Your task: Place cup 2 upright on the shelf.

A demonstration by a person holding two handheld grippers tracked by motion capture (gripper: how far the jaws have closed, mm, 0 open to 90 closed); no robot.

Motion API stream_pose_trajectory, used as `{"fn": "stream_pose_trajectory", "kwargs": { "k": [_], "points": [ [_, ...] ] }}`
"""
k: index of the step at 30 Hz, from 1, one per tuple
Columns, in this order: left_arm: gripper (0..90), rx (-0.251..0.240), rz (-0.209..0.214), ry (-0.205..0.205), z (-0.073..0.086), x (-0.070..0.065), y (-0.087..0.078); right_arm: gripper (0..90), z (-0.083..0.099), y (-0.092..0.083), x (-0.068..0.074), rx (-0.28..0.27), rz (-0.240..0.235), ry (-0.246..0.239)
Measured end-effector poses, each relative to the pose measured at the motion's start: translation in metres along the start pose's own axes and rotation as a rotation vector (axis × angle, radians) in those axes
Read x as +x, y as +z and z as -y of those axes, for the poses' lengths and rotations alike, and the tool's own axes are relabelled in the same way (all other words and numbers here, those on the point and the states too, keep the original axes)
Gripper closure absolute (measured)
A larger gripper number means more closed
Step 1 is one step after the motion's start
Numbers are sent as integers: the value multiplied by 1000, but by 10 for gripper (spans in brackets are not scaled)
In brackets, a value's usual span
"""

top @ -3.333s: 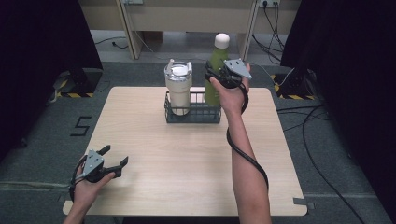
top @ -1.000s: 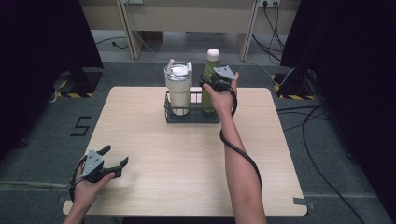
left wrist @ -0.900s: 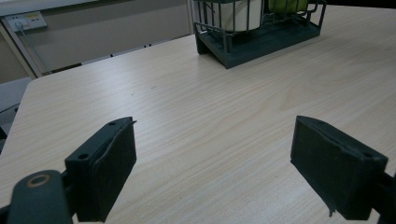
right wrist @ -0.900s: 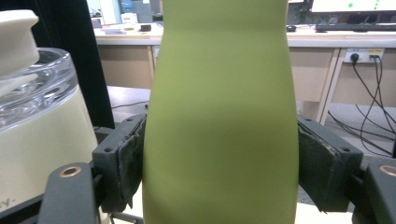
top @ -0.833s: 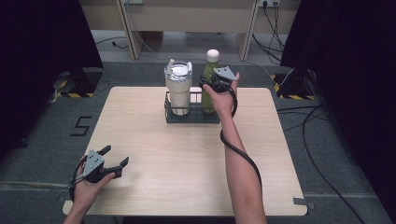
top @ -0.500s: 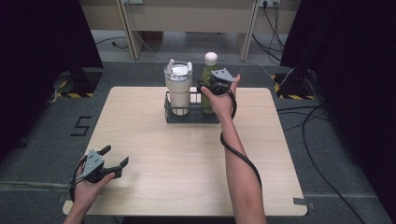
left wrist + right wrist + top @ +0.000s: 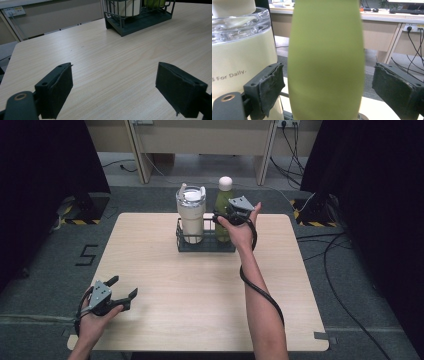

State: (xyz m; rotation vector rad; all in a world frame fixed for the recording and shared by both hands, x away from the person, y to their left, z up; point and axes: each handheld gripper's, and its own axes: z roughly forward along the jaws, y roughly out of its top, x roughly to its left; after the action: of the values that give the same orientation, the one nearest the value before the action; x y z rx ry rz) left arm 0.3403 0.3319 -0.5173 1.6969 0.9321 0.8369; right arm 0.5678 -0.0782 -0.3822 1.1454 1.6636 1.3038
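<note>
We have just been opening our right gripper [image 7: 223,215], and its pads [image 7: 270,90] stand clear of the green bottle [image 7: 223,210], now upright in the wire basket [image 7: 205,245] beside the cream tumbler [image 7: 191,215] at the table's far side. Our left gripper [image 7: 122,287] idles open and empty, near left.

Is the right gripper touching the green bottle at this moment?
Apart. In the right gripper view the green bottle stands between the right gripper pads, with background visible on both sides; the jaws have just been opening.

green bottle [image 7: 223,209] upright in basket [image 7: 205,245]
</note>
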Motion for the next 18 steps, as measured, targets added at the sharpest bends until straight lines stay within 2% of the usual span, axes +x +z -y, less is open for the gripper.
{"fn": "stream_pose_trajectory", "kwargs": {
  "k": [18],
  "points": [
    [135, 0, -1, -4, 0, 0, -1, 116, 11, -26, -4, 10, -16, -2]
  ]
}}
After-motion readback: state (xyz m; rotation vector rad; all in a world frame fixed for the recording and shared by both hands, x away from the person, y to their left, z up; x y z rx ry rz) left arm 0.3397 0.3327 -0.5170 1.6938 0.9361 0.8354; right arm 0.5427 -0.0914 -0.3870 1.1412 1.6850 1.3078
